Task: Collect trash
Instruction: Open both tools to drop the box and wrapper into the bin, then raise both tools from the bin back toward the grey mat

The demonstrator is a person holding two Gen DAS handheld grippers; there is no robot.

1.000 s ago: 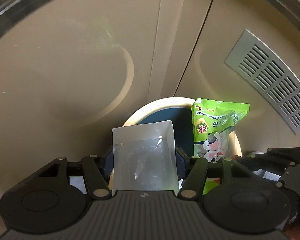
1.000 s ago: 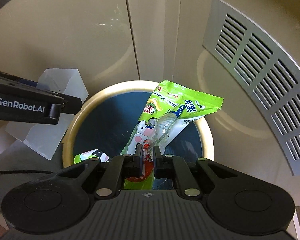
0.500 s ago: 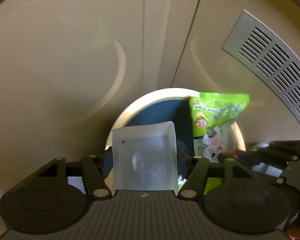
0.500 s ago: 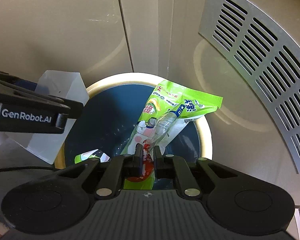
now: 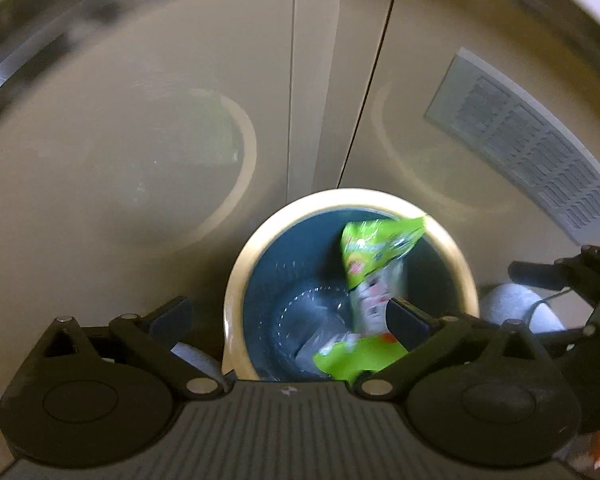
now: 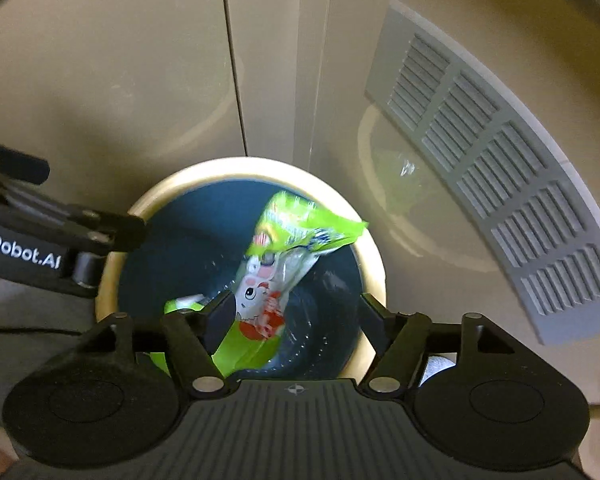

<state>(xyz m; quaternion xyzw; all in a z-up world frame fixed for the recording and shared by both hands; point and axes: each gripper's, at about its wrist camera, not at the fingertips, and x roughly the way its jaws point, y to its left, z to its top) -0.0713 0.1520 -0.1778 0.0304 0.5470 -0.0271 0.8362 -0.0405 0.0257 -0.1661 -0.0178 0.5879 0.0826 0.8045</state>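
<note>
Both the left hand-held gripper (image 5: 288, 320) and the right hand-held gripper (image 6: 296, 316) have just been opening and stand released with nothing gripped, the green wrapper (image 6: 278, 264) drops into the bin (image 6: 364, 248), so next I would fetch more trash.

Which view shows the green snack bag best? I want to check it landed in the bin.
The right wrist view: the green snack bag shows nearly whole inside the bin. The left wrist view shows it blurred, partly behind a finger.
</note>
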